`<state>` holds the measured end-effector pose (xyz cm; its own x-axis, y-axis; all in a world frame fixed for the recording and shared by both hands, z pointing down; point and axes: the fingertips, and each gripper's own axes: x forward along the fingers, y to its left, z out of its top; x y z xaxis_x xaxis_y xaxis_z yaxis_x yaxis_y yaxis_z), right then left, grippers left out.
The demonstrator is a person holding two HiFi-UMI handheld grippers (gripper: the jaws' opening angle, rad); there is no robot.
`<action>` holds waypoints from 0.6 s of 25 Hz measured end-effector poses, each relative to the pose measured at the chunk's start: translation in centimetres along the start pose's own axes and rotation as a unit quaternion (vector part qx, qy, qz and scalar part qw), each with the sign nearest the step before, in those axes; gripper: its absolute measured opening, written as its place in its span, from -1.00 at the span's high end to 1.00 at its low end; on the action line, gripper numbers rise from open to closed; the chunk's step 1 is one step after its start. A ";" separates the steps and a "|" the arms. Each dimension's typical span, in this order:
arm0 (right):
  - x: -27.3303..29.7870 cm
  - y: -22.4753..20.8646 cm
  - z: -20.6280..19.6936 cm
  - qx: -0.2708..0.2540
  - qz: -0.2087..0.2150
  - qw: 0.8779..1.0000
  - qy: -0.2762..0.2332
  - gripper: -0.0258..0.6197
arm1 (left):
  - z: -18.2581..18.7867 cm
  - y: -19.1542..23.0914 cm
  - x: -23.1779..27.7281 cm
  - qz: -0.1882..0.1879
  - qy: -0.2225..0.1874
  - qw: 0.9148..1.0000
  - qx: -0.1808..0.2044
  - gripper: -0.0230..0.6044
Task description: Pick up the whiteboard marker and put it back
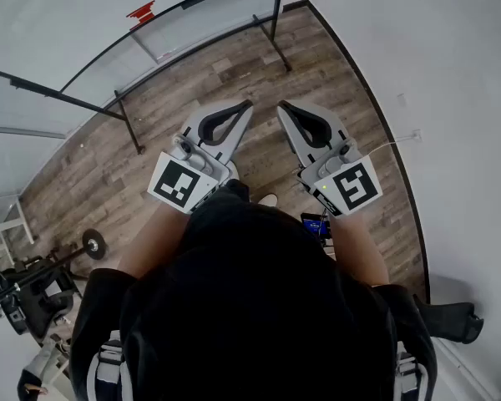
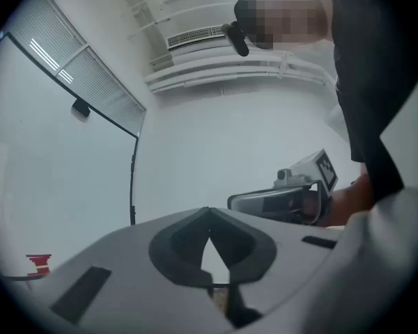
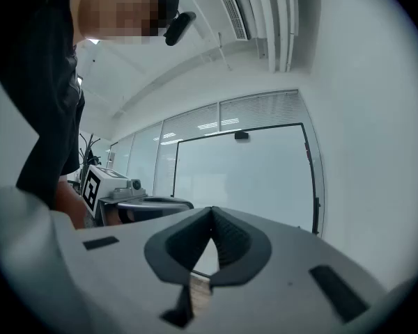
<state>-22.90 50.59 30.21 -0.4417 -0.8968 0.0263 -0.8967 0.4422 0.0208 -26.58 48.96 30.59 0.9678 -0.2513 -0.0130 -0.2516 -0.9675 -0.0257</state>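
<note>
Whiteboard marker: no view shows it, so I cannot tell where it lies.
Left gripper (image 1: 247,107): jaws closed tip to tip, nothing between them; it points level above the floor.
Right gripper (image 1: 284,107): also closed and empty, just beside the left one.
Floor (image 1: 234,65): wood planks under both grippers.
Glass panel (image 1: 184,25): black frame, stands ahead of the grippers; a small red thing (image 1: 142,11) sits at its top.

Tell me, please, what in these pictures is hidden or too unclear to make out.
- Whiteboard marker: seen in no view.
- Whiteboard lower edge: right gripper view, behind the shut right claw.
- Red item: left gripper view, too small, blurred near the rim.
- Floor by the feet: head view, covered by the person's head.
</note>
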 end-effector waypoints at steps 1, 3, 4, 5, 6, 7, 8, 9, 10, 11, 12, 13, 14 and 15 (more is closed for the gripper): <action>0.2 -0.1 -0.1 0.000 -0.001 1.000 0.000 0.94 | 0.0 0.3 0.0 0.001 0.001 1.000 0.001 0.92; 0.8 -0.3 -0.2 0.000 -0.002 1.000 0.002 0.94 | -0.1 0.9 -0.1 0.003 0.003 1.000 0.002 0.92; 1.1 -0.4 -0.4 0.001 -0.003 1.000 0.003 0.94 | -0.1 1.3 -0.1 0.003 0.004 1.000 0.001 0.92; 1.5 -0.4 -0.5 0.003 -0.004 1.000 0.005 0.94 | -0.2 1.7 -0.2 0.002 0.004 1.000 0.000 0.92; 1.9 -0.4 -0.6 0.004 -0.005 1.000 0.006 0.94 | -0.3 2.1 -0.2 0.002 0.004 1.000 0.000 0.92; 2.3 -0.4 -0.8 0.007 -0.006 1.000 0.007 0.94 | -0.5 2.6 -0.3 0.003 0.005 1.000 -0.001 0.92; 2.7 -0.5 -0.9 0.009 -0.008 1.000 0.006 0.94 | -0.6 3.1 -0.3 0.005 0.007 1.000 -0.001 0.92; 3.1 -0.6 -1.0 0.012 -0.009 1.000 0.006 0.94 | -0.7 3.6 -0.3 0.006 0.008 1.000 -0.002 0.92; 3.6 -0.7 -1.2 0.013 -0.010 1.000 0.005 0.94 | -0.8 4.1 -0.3 0.007 0.008 1.000 -0.003 0.92; 4.2 -0.9 -1.3 0.014 -0.011 1.000 0.006 0.94 | -0.8 4.6 -0.3 0.007 0.008 1.000 -0.004 0.92; 4.8 -1.1 -1.5 0.014 -0.012 1.000 0.007 0.94 | -0.9 5.2 -0.2 0.006 0.008 1.000 -0.004 0.92; 5.5 -1.2 -1.6 0.015 -0.013 1.000 0.008 0.94 | -1.0 5.9 -0.2 0.006 0.008 1.000 -0.004 0.92; 6.3 -1.3 -1.7 0.015 -0.013 1.000 0.009 0.94 | -1.0 6.6 -0.2 0.006 0.008 1.000 -0.004 0.92; 7.0 -1.4 -1.7 0.015 -0.013 1.000 0.010 0.94 | -1.1 7.4 -0.2 0.006 0.008 1.000 -0.005 0.92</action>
<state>-24.65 43.68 32.07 -0.4171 -0.9077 0.0465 -0.9088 0.4172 -0.0085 -28.58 41.85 31.52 0.9649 -0.2624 0.0032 -0.2624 -0.9648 -0.0163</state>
